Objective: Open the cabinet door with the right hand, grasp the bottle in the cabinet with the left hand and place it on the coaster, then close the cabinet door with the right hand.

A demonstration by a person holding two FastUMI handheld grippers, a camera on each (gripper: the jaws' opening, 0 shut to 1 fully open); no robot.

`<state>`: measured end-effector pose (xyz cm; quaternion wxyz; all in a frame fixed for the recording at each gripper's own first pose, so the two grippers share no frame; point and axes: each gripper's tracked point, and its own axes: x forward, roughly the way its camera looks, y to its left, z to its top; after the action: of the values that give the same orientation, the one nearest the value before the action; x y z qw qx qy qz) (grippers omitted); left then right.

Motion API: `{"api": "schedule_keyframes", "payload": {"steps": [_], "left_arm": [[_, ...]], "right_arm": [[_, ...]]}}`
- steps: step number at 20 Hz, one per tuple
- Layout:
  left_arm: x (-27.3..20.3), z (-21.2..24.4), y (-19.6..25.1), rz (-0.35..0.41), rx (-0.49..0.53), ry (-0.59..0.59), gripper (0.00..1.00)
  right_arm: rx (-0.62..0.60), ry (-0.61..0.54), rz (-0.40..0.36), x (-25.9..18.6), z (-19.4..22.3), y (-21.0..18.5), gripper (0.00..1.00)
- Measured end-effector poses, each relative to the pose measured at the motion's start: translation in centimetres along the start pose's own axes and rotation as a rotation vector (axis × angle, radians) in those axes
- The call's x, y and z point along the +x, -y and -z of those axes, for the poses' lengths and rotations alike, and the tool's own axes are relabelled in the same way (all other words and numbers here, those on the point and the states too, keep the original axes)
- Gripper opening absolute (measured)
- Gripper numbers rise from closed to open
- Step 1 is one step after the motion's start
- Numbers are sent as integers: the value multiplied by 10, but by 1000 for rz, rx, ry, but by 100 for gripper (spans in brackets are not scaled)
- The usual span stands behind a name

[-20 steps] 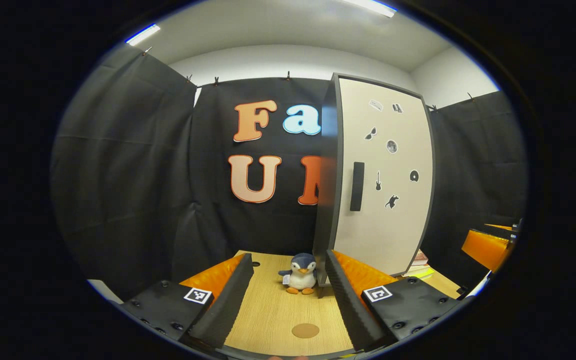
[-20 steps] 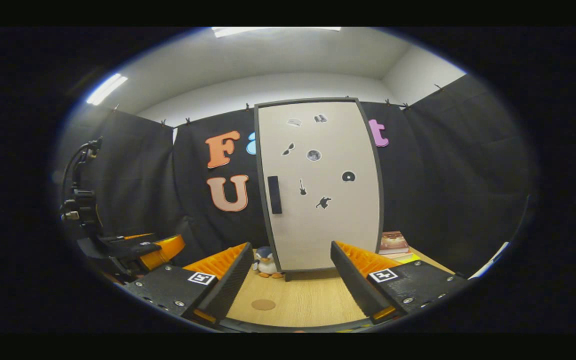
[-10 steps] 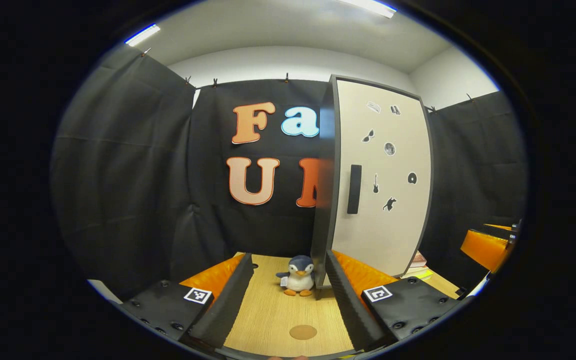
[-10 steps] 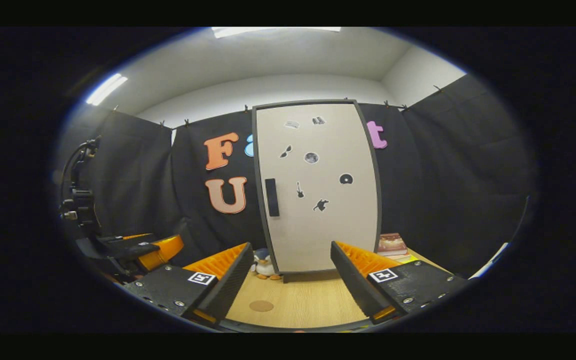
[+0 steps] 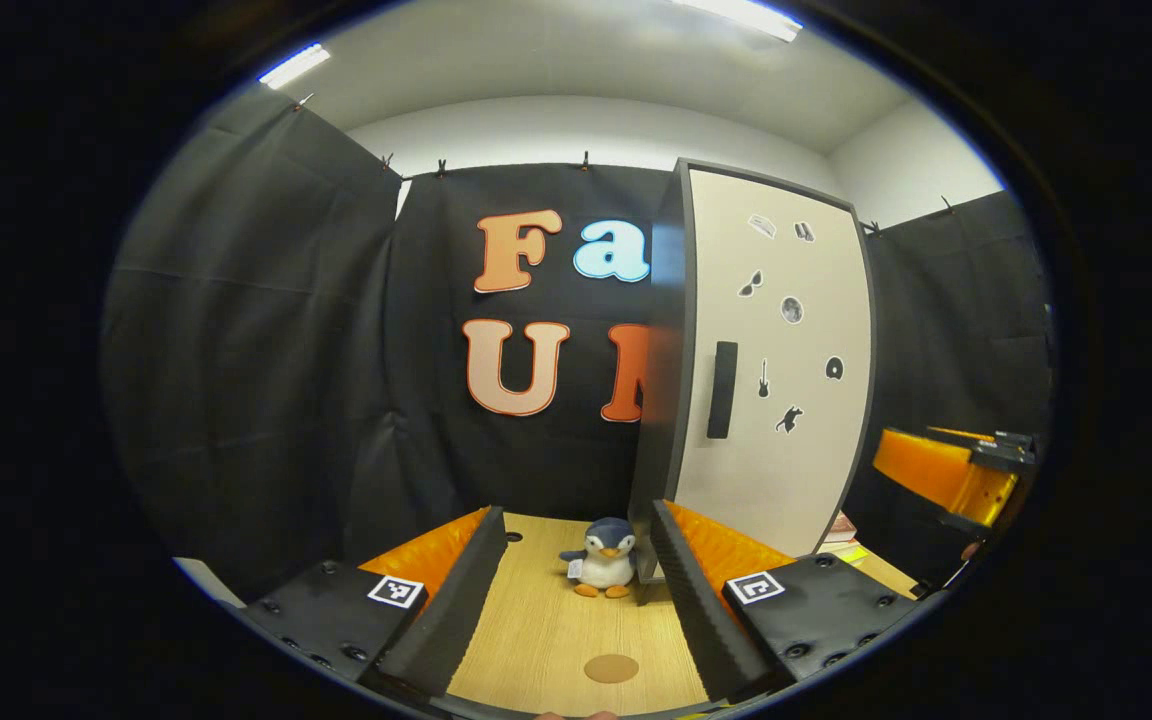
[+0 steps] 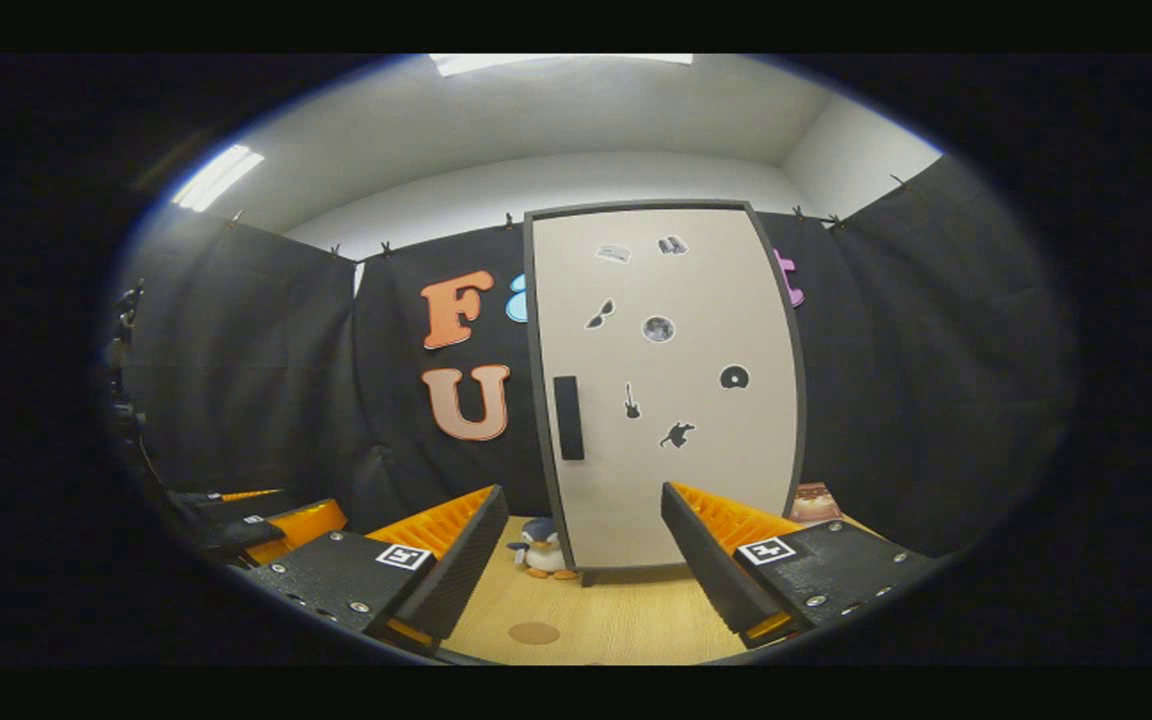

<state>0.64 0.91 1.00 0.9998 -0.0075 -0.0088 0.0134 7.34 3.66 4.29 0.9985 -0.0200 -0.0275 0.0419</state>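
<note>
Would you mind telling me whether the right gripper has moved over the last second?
Yes. In the left gripper view, the right gripper now reaches further in from the right edge, higher and nearer the cabinet door. Its jaws stand open.

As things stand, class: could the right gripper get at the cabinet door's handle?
Probably yes. The right gripper is open and faces the shut cabinet door; nothing stands between it and the handle. The toy penguin sits low, beside the cabinet.
</note>
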Motion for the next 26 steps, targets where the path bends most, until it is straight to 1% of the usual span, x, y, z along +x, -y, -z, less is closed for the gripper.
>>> {"api": "schedule_keyframes", "payload": {"steps": [1, 4, 8, 11, 13, 18, 20, 22, 24, 25, 26], "left_arm": [[0, 1, -3, -1, -3, -2, 94], [0, 1, -13, 3, -11, -5, 94], [5, 5, -25, 10, -8, -2, 94], [14, 14, -31, 18, -19, -24, 94], [22, 17, -40, 17, -23, -31, 94], [41, 20, -60, 10, -21, -36, 94], [49, 22, -64, 13, -15, -39, 94], [57, 26, -67, 17, -14, -47, 94], [65, 29, -71, 20, -12, -54, 94], [67, 32, -74, 19, -11, -57, 94], [69, 33, -76, 19, -11, -61, 94]], "right_arm": [[-4, 7, 1, 14, -4, -3, 96], [1, 1, -8, 57, -7, -11, 95], [-26, 7, 1, 112, -10, -17, 96], [-46, 3, 16, 152, -10, -18, 96], [-46, 1, 14, 175, -8, -21, 95], [-40, -15, 43, 224, 2, -17, 94], [-35, -28, 45, 239, 8, -17, 90], [-46, -39, 63, 253, 11, -13, 87], [-39, -38, 71, 264, 11, -13, 82], [-41, -42, 81, 268, 13, -11, 76], [-41, -47, 82, 272, 15, -10, 74]]}}
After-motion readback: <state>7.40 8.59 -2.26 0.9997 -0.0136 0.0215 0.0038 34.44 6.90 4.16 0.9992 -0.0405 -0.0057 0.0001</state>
